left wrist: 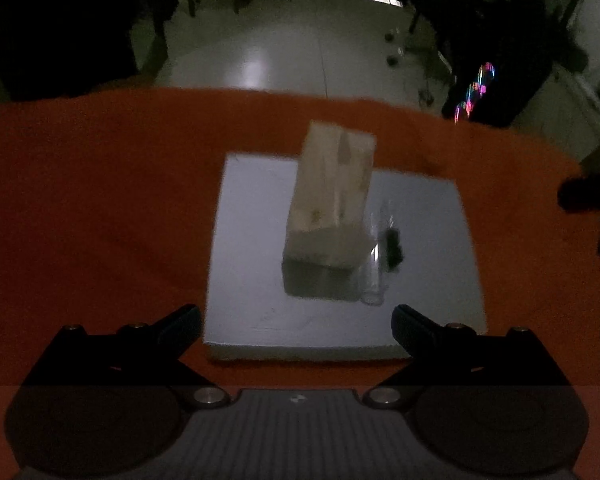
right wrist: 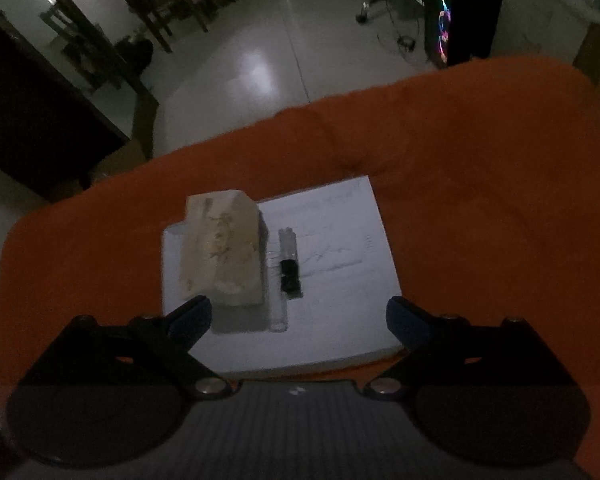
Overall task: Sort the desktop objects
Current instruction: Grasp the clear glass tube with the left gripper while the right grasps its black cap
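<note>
A white notebook (left wrist: 260, 240) lies flat on the orange tablecloth (left wrist: 80, 200). A pale tissue pack (left wrist: 330, 196) rests on it, with a clear pen with a black cap (left wrist: 384, 252) lying beside the pack. My left gripper (left wrist: 296, 324) is open and empty, hovering over the notebook's near edge. In the right wrist view the notebook (right wrist: 340, 280), tissue pack (right wrist: 220, 252) and pen (right wrist: 288, 272) show again. My right gripper (right wrist: 300, 316) is open and empty above the notebook's near part, its left finger (right wrist: 192, 316) close to the pack.
The orange cloth (right wrist: 480, 200) covers the whole table, with bare cloth left and right of the notebook. The table's far edge (left wrist: 260, 92) drops to a shiny floor. Dark chairs (right wrist: 140, 8) and a lit computer case (right wrist: 444, 28) stand beyond. The room is dim.
</note>
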Motion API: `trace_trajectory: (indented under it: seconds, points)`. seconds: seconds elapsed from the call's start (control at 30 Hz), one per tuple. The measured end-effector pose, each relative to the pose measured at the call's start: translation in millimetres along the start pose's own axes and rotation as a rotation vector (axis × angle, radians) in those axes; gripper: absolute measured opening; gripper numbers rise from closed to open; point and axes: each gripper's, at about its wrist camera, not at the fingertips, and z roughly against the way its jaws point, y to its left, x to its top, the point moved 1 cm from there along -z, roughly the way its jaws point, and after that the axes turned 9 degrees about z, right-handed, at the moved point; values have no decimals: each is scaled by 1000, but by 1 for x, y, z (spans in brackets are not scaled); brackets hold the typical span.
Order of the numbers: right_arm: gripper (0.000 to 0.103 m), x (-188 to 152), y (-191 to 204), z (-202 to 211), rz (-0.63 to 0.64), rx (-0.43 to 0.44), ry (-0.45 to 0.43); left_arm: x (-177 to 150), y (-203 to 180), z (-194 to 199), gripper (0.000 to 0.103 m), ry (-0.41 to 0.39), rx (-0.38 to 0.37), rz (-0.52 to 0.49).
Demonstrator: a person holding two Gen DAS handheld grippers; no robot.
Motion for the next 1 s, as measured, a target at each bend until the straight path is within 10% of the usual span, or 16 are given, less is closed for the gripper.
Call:
trace_trajectory:
  seconds: [0.57, 0.73, 1.0]
  points:
    - [95, 32, -19, -124, -38, -14, 138, 7, -36, -88, 103, 14, -12, -96]
    - [69, 39, -20, -143, -61, -34, 153, 8, -45, -98, 103, 22, -35, -106]
    - [67, 50, -18, -169, -65, -13, 169, 8, -54, -124, 103, 45, -22, -104]
